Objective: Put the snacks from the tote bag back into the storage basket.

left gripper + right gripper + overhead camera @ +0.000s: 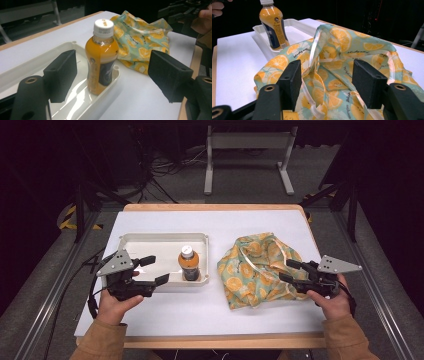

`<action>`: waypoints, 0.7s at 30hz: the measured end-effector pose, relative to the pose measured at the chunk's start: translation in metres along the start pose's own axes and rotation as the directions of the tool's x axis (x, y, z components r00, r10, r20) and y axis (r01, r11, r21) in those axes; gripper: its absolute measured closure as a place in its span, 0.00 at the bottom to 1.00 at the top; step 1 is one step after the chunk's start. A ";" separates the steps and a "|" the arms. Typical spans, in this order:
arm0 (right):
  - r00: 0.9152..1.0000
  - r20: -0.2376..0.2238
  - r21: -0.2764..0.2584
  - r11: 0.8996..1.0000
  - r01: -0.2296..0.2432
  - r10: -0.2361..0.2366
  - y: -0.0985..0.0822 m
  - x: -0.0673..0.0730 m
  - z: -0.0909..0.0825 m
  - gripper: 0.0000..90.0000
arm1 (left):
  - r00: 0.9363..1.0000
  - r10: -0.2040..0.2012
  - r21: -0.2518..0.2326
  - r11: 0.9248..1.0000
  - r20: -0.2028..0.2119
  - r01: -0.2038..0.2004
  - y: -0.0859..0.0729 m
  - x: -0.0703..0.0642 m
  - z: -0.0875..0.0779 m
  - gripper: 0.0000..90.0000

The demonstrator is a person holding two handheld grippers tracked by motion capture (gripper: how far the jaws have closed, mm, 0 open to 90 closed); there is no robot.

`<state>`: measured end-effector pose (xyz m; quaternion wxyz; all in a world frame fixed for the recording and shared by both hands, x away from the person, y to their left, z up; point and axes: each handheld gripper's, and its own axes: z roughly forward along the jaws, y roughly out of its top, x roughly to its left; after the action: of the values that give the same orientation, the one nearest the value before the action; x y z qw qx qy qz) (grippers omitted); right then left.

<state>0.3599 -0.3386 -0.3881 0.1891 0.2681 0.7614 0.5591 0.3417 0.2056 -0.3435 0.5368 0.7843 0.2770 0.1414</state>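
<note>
A person in tan sleeves works two hand-held grippers over a white-topped table (165,312). At the left, the left hand (116,302) holds the left gripper (154,270) at the near left edge of a shallow white tray (150,240); its jaws are spread wide and grip nothing, one jaw over the tray's floor and the other just outside its near rim. An orange juice bottle (188,263) with a white cap and dark label stands upright in the tray's near right corner, close against the rim; in the left gripper view the bottle (101,56) rises between the two open jaws but farther off, untouched. Just right of the tray lies a crumpled teal bag printed with orange slices (257,267), its pale straps loose on top. At the far right, the right hand (332,301) holds the right gripper (290,271) low over the bag's right side, jaws parted and closed on nothing, the fabric (342,57) bunched between and below them.
</note>
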 end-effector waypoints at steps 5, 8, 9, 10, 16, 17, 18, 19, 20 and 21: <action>1.000 0.003 0.013 1.000 0.019 -0.019 0.000 -0.001 0.000 0.44 | 1.000 0.013 0.017 1.000 0.006 -0.013 -0.009 0.002 -0.004 0.28; 1.000 0.004 0.015 1.000 0.020 -0.020 -0.001 -0.001 0.000 0.44 | 1.000 0.013 0.020 1.000 0.006 -0.013 -0.017 0.002 -0.005 0.28; 1.000 0.004 0.017 1.000 0.020 -0.020 -0.001 -0.002 -0.001 0.44 | 1.000 0.003 0.018 1.000 0.007 -0.003 -0.020 0.003 -0.006 0.28; 1.000 0.005 0.017 1.000 0.021 -0.021 -0.001 -0.002 -0.001 0.44 | 1.000 -0.005 0.013 1.000 0.000 0.005 -0.023 0.004 -0.006 0.28; 1.000 0.007 0.020 0.999 0.029 -0.030 -0.001 -0.002 -0.001 0.44 | 1.000 -0.022 0.026 0.999 -0.018 0.023 -0.039 0.010 -0.008 0.28; 0.999 0.010 0.023 0.999 0.031 -0.031 -0.001 -0.002 -0.001 0.44 | 0.999 -0.030 0.024 0.999 -0.021 0.031 -0.042 0.011 -0.009 0.27; 0.999 0.011 0.025 0.999 0.031 -0.031 -0.002 -0.002 -0.001 0.43 | 0.999 -0.046 0.011 0.999 -0.023 0.046 -0.047 0.012 -0.009 0.27; 0.999 0.010 0.023 0.999 0.031 -0.031 -0.002 -0.001 -0.001 0.43 | 0.998 -0.054 -0.002 0.999 -0.030 0.054 -0.050 0.014 -0.009 0.27; 0.999 0.010 0.022 0.999 0.032 -0.033 -0.002 -0.001 -0.001 0.42 | 0.997 -0.065 -0.021 0.998 -0.035 0.065 -0.053 0.015 -0.009 0.27; 0.999 0.011 0.022 0.999 0.034 -0.034 -0.002 -0.001 -0.001 0.42 | 0.996 -0.077 -0.026 0.997 -0.037 0.076 -0.055 0.015 -0.009 0.27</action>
<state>0.3599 -0.3406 -0.3900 0.1997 0.2603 0.7710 0.5459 0.3338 0.2360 -0.3916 0.5461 0.7635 0.3153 0.1391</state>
